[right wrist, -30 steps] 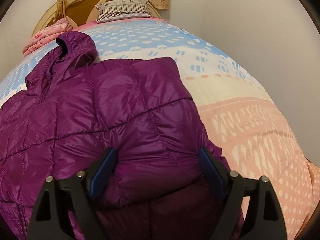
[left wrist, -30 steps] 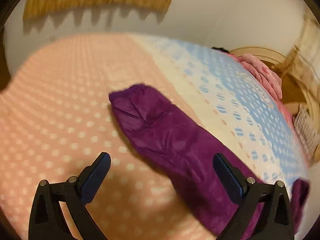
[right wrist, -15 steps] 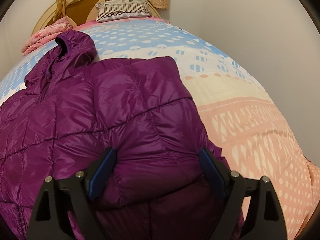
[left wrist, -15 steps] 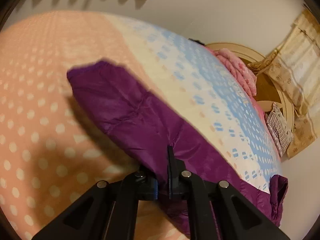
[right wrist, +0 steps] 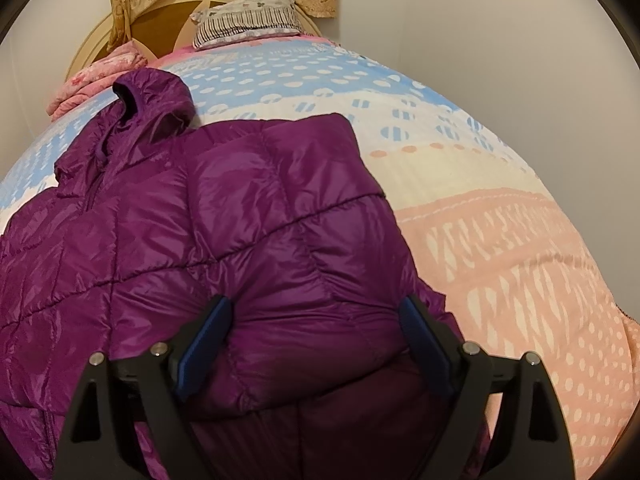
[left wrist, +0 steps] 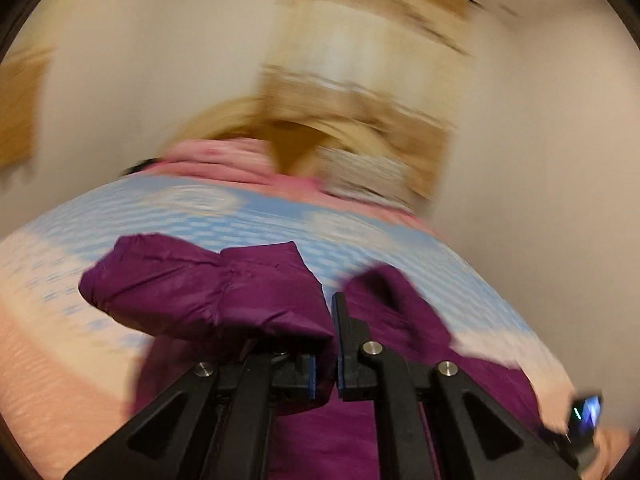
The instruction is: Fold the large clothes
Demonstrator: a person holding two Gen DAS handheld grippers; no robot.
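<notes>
Left gripper (left wrist: 327,354) clamped on jacket sleeve (left wrist: 208,292); right gripper (right wrist: 316,344) wide over jacket (right wrist: 224,220). Pillow (right wrist: 246,20), pink blanket (right wrist: 100,76) at bedspread (right wrist: 500,240) head edge.

purple quilted hooded jacket (right wrist: 224,240) spread on bedspread, one side folded over, sleeve (left wrist: 208,292) lifted

one purple jacket (right wrist: 224,240), one striped pillow (right wrist: 246,20), two tools (left wrist: 328,364) (right wrist: 316,344)

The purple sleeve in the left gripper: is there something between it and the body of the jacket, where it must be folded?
Nothing visible stands in the way. The left gripper is shut on the sleeve, lifted over the bedspread. The jacket lies flat with nothing on top; the open right gripper sits at its near edge only.
</notes>
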